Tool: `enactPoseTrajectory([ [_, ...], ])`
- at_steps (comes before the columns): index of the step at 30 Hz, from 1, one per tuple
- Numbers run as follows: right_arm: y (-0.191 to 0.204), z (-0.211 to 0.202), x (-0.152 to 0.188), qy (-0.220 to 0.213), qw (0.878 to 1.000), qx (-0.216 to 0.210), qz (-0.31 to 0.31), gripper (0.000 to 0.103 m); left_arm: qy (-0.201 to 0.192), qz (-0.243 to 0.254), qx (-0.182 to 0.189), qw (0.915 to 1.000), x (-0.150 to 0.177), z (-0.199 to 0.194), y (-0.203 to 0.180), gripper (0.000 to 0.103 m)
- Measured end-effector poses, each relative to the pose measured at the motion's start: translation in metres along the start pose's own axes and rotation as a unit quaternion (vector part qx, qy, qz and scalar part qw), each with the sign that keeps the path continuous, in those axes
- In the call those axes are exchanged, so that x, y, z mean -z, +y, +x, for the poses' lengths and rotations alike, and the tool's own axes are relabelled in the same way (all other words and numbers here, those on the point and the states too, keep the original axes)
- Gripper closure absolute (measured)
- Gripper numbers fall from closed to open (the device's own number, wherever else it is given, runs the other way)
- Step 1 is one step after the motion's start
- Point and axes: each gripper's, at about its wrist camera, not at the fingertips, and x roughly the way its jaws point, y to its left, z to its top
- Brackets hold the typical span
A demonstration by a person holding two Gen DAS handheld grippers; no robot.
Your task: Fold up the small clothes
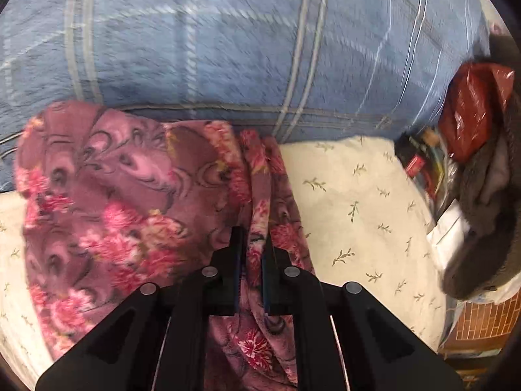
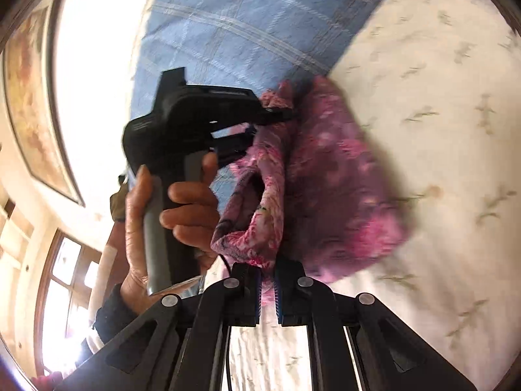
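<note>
A small pink and maroon floral fleece garment [image 1: 130, 195] is held up over the cream sheet [image 1: 358, 202]. My left gripper [image 1: 253, 238] is shut on a bunched edge of it; the rest hangs to the left. In the right wrist view the garment [image 2: 325, 179] hangs between both grippers. My right gripper [image 2: 267, 268] is shut on its lower hem. The left gripper [image 2: 276, 114], held by a hand [image 2: 182, 208], pinches its upper edge.
A blue checked quilt [image 1: 228, 39] lies behind the garment. At the right of the bed are a grey cloth [image 1: 482, 228], a red packet [image 1: 469, 110] and small items. The right wrist view shows a wall, a framed picture [image 2: 29, 97] and a window [image 2: 65, 293].
</note>
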Motion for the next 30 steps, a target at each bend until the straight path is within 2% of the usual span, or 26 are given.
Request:
enactPoseTrajectory([
  [3, -0.017, 0.007, 0.003, 0.018, 0.999, 0.015, 0.033, 0.097, 0.013, -0.018, 0.008, 0.9997, -0.001, 0.009, -0.001, 0.091],
  [6, -0.02, 0.012, 0.001, 0.021, 0.999, 0.024, 0.036, 0.097, 0.017, -0.038, 0.063, 0.9971, 0.001, -0.013, 0.012, 0.086],
  [7, -0.015, 0.011, 0.001, 0.019, 0.999, 0.035, 0.024, 0.095, 0.011, -0.045, 0.077, 0.996, 0.001, -0.025, 0.021, 0.085],
  [8, -0.011, 0.009, 0.001, 0.017, 0.999, 0.047, 0.013, 0.092, 0.0, -0.051, 0.079, 0.9956, 0.001, -0.038, 0.03, 0.081],
  [9, -0.006, 0.006, 0.001, 0.012, 0.998, 0.058, 0.004, 0.089, -0.019, -0.059, 0.076, 0.9952, 0.002, -0.059, 0.044, 0.071],
  [10, -0.001, -0.005, 0.001, -0.009, 0.997, 0.07, -0.002, 0.086, -0.034, -0.064, 0.072, 0.9947, 0.003, -0.075, 0.058, 0.062],
  [11, 0.002, -0.015, 0.0, -0.031, 0.997, 0.074, -0.004, 0.082, -0.049, -0.07, 0.065, 0.9942, 0.003, -0.088, 0.071, 0.048],
  [13, 0.008, -0.044, -0.003, -0.093, 0.994, 0.056, 0.01, 0.073, -0.079, -0.075, 0.044, 0.993, 0.008, -0.114, 0.106, 0.044],
  [15, 0.015, -0.056, -0.018, -0.129, 0.991, 0.03, 0.011, 0.056, -0.076, -0.071, 0.043, 0.9936, 0.013, -0.119, 0.129, 0.044],
  [17, 0.026, -0.04, -0.047, -0.113, 0.994, 0.001, -0.006, 0.046, -0.061, -0.096, 0.045, 0.9925, 0.018, -0.113, 0.154, 0.044],
  [18, 0.03, -0.026, -0.06, -0.089, 0.996, -0.003, -0.017, 0.041, -0.057, -0.114, 0.047, 0.9907, 0.019, -0.106, 0.163, 0.044],
  [20, 0.032, 0.018, -0.094, -0.045, 0.997, 0.038, -0.042, 0.04, -0.053, -0.142, 0.065, 0.9863, 0.021, -0.093, 0.174, 0.044],
  [23, 0.022, 0.075, -0.123, 0.0, 0.995, 0.094, -0.046, 0.04, -0.043, -0.168, 0.099, 0.9799, 0.024, -0.07, 0.179, 0.044],
  [25, 0.012, 0.1, -0.124, 0.037, 0.991, 0.119, -0.046, 0.041, -0.04, -0.166, 0.1, 0.9802, 0.023, -0.064, 0.184, 0.044],
  [27, 0.012, 0.116, -0.126, 0.047, 0.989, 0.124, -0.06, 0.044, -0.038, -0.153, 0.091, 0.9834, 0.019, -0.054, 0.184, 0.044],
  [28, 0.015, 0.123, -0.129, 0.054, 0.99, 0.114, -0.07, 0.05, -0.035, -0.149, 0.085, 0.9845, 0.017, -0.049, 0.185, 0.044],
  [29, 0.018, 0.129, -0.132, 0.065, 0.988, 0.114, -0.079, 0.092, -0.032, -0.15, 0.091, 0.984, 0.016, -0.046, 0.185, 0.044],
  [30, 0.025, 0.131, -0.136, 0.068, 0.986, 0.122, -0.094, 0.094, -0.033, -0.152, 0.099, 0.9828, 0.015, -0.045, 0.184, 0.044],
])
